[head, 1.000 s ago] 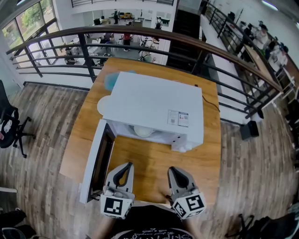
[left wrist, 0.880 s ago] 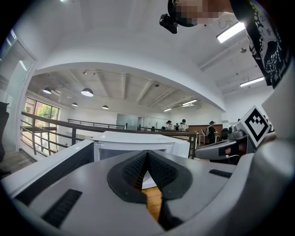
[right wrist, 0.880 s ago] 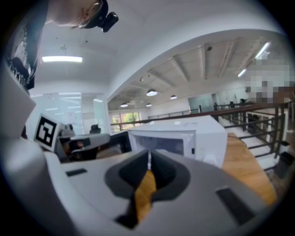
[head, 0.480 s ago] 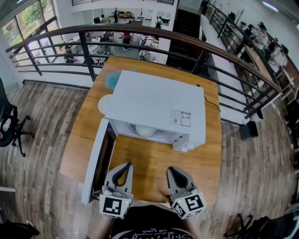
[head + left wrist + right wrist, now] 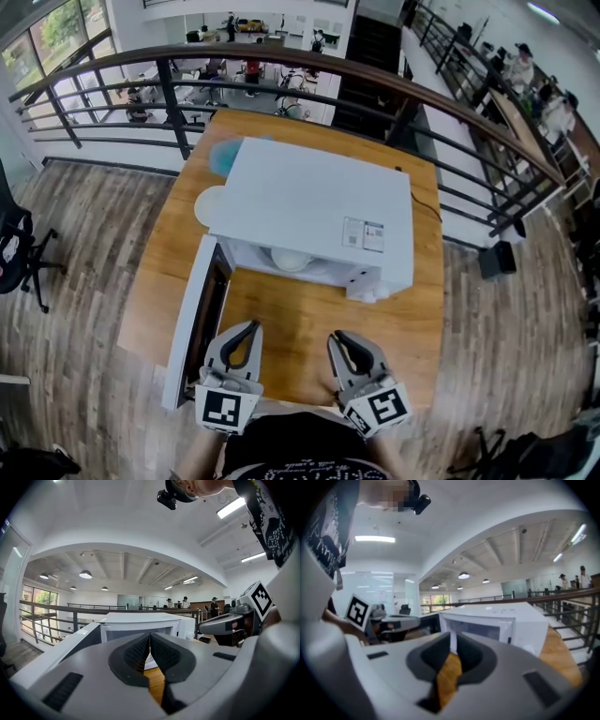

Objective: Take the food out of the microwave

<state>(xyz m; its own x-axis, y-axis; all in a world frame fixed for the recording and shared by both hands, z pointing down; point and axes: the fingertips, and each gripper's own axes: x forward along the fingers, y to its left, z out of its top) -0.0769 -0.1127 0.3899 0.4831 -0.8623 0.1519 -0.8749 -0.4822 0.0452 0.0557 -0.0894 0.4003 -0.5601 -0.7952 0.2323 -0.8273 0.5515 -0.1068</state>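
The dish (image 5: pixel 289 261) sits inside the microwave (image 5: pixel 314 206), just behind its open mouth, at 12 o'clock from both tongs. The door (image 5: pixel 190 328) stands open at the oven's 7 o'clock, just beside the left tongs (image 5: pixel 247 330). The right tongs (image 5: pixel 339 339) hover over the table (image 5: pixel 300 319). Both tongs are pressed closed on nothing. Reaching in like that would likely shove the dish deeper, and a leftward drift could knock the door.
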